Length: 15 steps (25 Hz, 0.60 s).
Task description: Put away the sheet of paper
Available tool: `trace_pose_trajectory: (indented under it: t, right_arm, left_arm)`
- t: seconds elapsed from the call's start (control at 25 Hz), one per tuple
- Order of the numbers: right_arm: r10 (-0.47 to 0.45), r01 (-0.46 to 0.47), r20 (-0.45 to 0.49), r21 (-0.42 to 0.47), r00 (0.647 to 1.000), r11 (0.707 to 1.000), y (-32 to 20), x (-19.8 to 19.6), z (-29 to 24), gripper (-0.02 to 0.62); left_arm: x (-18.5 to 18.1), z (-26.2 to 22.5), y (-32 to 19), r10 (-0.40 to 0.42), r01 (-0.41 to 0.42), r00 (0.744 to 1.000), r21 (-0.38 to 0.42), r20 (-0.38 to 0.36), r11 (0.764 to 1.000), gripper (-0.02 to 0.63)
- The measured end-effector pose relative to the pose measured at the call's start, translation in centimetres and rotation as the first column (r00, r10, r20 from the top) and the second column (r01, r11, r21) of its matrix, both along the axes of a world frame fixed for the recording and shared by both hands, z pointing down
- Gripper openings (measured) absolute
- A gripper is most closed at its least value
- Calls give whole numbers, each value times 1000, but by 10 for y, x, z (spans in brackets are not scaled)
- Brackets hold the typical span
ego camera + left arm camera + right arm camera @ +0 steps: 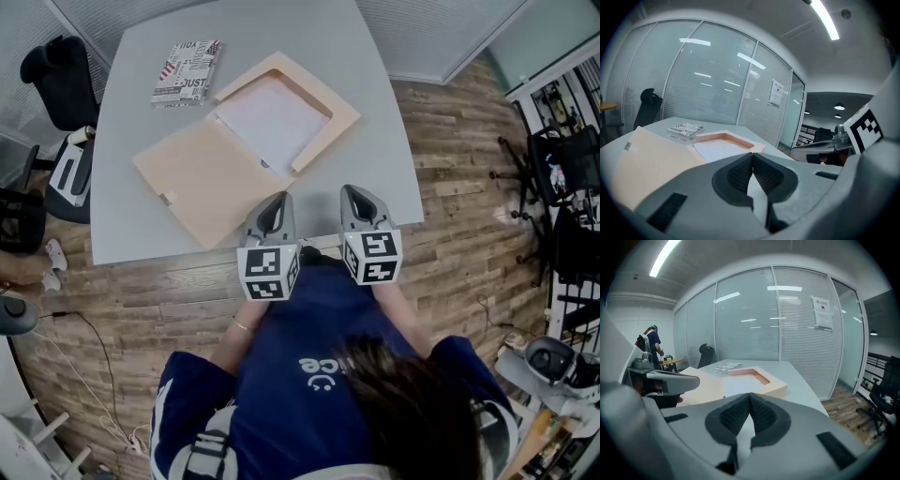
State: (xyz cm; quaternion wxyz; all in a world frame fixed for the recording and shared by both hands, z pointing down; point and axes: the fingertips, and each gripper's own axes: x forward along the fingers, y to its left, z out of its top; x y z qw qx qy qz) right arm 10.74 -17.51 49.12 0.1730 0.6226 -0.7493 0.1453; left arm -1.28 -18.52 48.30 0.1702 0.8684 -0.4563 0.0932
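Head view: white paper sheet [274, 120] laid inside open peach cardboard folder [202, 178] on grey table [141, 66]; left gripper [278, 199], right gripper [354, 192] (both near table edge) held closed, empty.

Folder [202, 178] open at centre of table [375, 159], sheet of paper [272, 117] in its right half. Book [186, 71] behind, near far left corner. Left gripper [277, 202] and right gripper [356, 192] side by side at near edge.

A: Table [375, 141] finish?
B: Grey, matt, smooth. Floor [450, 244] = wood planks.
A: Folder [202, 183]?
B: Peach card, matt. Sheet of paper [272, 117]: plain white, matt.
A: Left gripper [752, 155]?
B: Matt grey plastic; pads [738, 176] black w/ rough grid texture.
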Motion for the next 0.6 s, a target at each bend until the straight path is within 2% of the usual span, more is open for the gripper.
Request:
trace_pose_trajectory:
  t: [0.6]
  right_arm:
    - [-2, 2, -29, -17, 1000, 1000, -1, 3, 9, 8]
  left_arm:
    - [4, 5, -7, 1, -1, 1000, -7, 13, 1000, 5]
